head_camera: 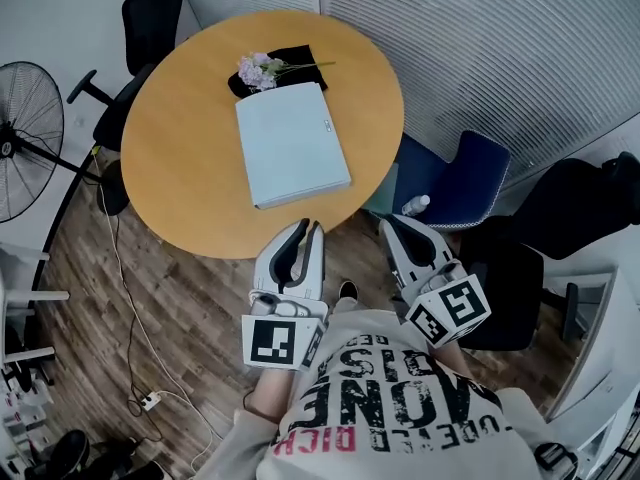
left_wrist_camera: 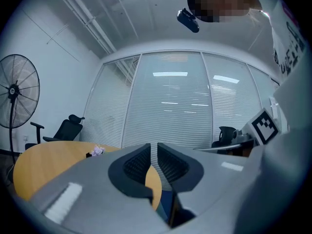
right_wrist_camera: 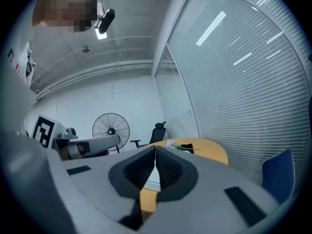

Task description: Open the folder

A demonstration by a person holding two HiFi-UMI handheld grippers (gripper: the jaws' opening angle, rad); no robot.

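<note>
Folder: a pale blue folder (head_camera: 292, 144) lies closed and flat near the middle of the round wooden table (head_camera: 180, 168), turned a little askew, with one short edge facing the person.
Neighbours: a sprig of lilac flowers (head_camera: 256, 69) and a black object (head_camera: 290, 60) lie at its far edge, touching or just beside it; the rest of the table around it is bare wood.
Left tongs: the left tongs (head_camera: 308, 226) hover over the table's near rim, short of the folder; their jaws stand a narrow slit apart with nothing between them.
Right tongs: the right tongs (head_camera: 392, 222) hang just off the table's rim, beside the left ones; their tips meet and hold nothing.
Likely handling: the folder looks light, with a stiff, smooth cover, so it probably slides on the wood when pushed and flexes if lifted by one corner.
Where to take hold: the near short edge shows a layered line, which suggests the cover can be lifted there or along the long right side; which side is the spine cannot be told.
Suggested grip: slip one jaw under the top cover only, at a free corner, while the other tongs press down on the lower part to stop it from skating.
Risk: a pinch that goes too deep would catch the whole folder and lift it shut.
</note>
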